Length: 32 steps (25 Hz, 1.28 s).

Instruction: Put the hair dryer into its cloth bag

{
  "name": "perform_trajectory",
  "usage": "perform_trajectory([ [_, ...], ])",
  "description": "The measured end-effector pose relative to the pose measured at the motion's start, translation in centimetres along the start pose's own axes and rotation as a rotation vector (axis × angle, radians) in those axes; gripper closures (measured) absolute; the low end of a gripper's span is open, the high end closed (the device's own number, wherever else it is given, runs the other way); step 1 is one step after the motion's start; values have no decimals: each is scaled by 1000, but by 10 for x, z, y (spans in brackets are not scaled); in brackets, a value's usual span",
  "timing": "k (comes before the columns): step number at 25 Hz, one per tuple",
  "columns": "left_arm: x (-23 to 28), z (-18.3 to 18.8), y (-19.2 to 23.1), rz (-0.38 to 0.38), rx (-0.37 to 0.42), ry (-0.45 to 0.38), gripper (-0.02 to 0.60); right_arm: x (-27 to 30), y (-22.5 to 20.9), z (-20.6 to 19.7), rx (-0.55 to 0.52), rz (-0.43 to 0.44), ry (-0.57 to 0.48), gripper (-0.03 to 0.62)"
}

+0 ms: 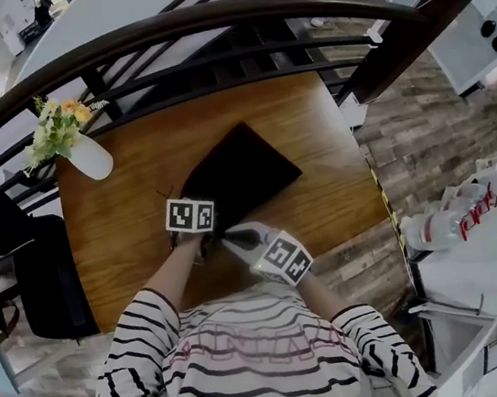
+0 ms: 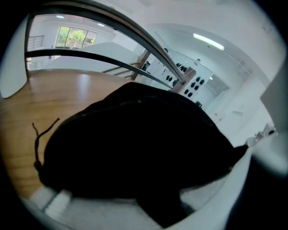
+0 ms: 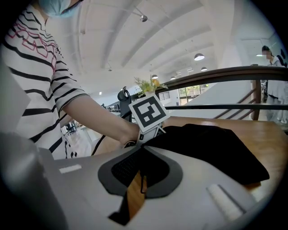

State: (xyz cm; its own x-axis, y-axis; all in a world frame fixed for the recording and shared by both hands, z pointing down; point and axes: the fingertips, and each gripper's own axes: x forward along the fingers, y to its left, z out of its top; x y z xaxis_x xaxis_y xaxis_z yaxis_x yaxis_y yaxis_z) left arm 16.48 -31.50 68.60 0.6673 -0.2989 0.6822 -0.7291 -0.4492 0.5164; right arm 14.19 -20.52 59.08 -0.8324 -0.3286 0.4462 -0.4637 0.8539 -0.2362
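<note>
Left gripper [image 2: 148,202]: your jaws stand wide, clamped round the cloth bag [image 1: 244,170].
Right gripper [image 3: 135,193]: your jaws are narrow, almost together.

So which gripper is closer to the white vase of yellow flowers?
Left. The left gripper is at the black cloth bag's near edge, on the vase's side; the right gripper is beyond it, closer to the person.
</note>
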Motion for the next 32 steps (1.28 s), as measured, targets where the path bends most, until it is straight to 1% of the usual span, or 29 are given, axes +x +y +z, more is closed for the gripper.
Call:
perform_trajectory([
  [3,6,5,2,24,16,-6,405,-1,-7,-3,10,0,1,583],
  [8,4,12,1,43,87,-21,392,-1,-11,-2,34,-9,2,582],
  [13,-13,11,-2,45,148,-52,319,4,-12,-4,40,-45,-11,582],
  [15,-23,11,2,58,153,-79,310,5,-10,-3,41,-62,-11,582],
  [18,-46,7,10,78,136,-120,302,9,-4,-4,38,-99,-6,582],
  [25,-105,-15,29,117,113,-186,301,21,9,-18,11,-246,56,580],
  [32,-163,-37,38,138,134,-234,302,29,18,-28,44,-451,113,572],
])
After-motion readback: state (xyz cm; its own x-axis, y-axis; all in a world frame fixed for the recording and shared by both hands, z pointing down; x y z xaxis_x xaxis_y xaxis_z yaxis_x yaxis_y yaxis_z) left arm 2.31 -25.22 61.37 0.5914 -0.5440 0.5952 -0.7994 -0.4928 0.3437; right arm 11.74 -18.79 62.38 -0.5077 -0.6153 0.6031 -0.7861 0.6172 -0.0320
